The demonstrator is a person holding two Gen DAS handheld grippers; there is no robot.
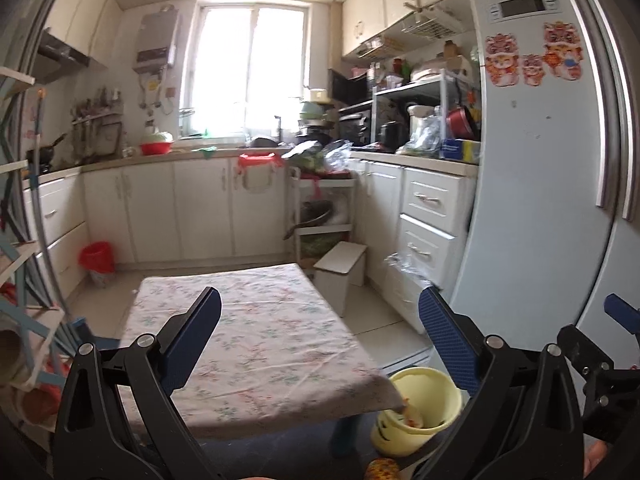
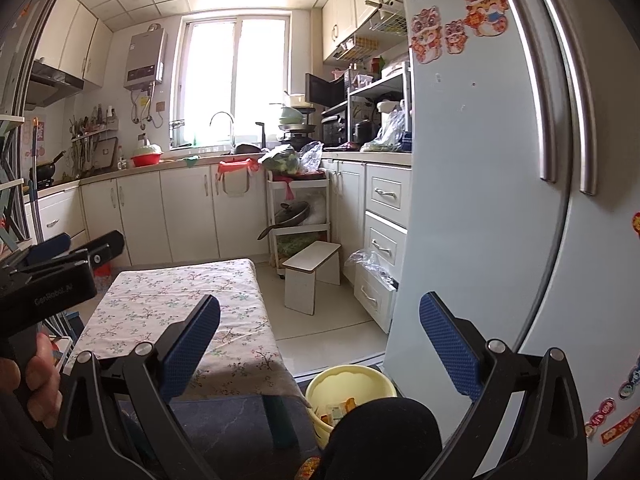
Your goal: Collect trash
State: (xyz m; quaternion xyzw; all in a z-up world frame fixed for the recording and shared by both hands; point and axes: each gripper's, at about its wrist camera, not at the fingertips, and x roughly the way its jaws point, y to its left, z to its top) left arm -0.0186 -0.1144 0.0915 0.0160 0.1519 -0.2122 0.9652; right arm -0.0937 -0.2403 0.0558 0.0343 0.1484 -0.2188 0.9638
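A low table with a floral cloth [image 1: 248,336] [image 2: 176,308] stands in front of me. Beside its near right corner sits a yellow bin [image 1: 424,404] [image 2: 352,384] holding a few wrappers. My left gripper [image 1: 320,304] is open above the table, nothing between its blue pads. My right gripper [image 2: 320,308] is open too, held over the table's right edge and the floor. In the right wrist view the left gripper's body [image 2: 48,280] shows at the left, a hand around its handle. A dark knee [image 2: 380,436] hides part of the bin.
A tall fridge [image 1: 540,200] [image 2: 500,200] fills the right side. A white stool [image 1: 340,276] [image 2: 312,276] and a shelf cart [image 2: 298,216] stand beyond the table. Kitchen cabinets line the back and both sides. A red-bagged bin [image 1: 96,260] sits at the far left floor.
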